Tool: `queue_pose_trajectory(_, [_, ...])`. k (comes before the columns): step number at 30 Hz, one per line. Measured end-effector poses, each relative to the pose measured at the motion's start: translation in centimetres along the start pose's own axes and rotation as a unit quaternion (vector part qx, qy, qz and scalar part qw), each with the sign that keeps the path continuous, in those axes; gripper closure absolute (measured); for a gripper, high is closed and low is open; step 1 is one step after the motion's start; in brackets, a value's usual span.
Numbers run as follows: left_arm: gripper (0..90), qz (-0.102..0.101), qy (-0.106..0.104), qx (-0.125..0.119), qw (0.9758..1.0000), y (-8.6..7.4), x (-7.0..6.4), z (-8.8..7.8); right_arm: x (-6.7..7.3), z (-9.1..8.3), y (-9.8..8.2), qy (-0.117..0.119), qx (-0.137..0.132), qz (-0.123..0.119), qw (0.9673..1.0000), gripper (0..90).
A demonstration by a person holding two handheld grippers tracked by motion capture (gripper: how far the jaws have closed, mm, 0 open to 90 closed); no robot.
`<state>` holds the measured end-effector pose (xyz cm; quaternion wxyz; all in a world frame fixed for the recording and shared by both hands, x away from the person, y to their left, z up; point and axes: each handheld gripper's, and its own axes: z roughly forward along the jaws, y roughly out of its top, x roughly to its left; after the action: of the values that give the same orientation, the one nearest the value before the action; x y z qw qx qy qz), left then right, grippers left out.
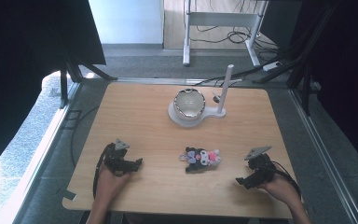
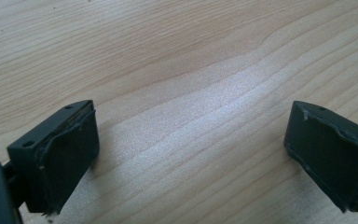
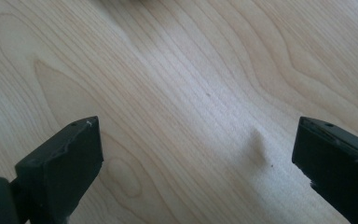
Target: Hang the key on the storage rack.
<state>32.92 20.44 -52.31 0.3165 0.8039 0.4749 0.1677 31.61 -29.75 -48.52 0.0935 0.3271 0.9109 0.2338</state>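
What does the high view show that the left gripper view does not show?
High view: the bowl on a white stand with an upright post, the plush toy at the near middle, the person's hands, both grippers whole, left gripper and right gripper. Left gripper view: its two black fingers up close, wide apart over bare wood. Both: the wooden table.

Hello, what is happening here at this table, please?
A person rests a hand-held gripper in each hand on the wooden table: the left hand-held gripper and the right hand-held gripper are both open and empty. A small plush toy lies between them, untouched. Farther back, a bowl sits on a white stand.
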Motion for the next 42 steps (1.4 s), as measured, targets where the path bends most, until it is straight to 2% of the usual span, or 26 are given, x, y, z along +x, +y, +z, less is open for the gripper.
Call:
queue_pose_trajectory(10, [3.1,0.000,0.000,0.000,1.0000,0.0,0.0,0.0,-0.1,0.1,1.9,0.007,0.019,-0.029,0.9994,3.0])
queue_pose_trajectory(22, [3.1,0.000,0.000,0.000,1.0000,0.0,0.0,0.0,-0.4,0.5,3.8,0.016,0.035,-0.049,0.9980,3.3])
queue_pose_trajectory(37, [3.1,0.000,0.000,0.000,1.0000,0.0,0.0,0.0,-0.2,1.0,6.2,0.029,0.057,-0.082,0.9946,4.2])
queue_pose_trajectory(42, [3.1,0.000,0.000,0.000,1.0000,0.0,0.0,0.0,0.1,1.3,7.6,0.037,0.066,-0.104,0.9918,2.1])
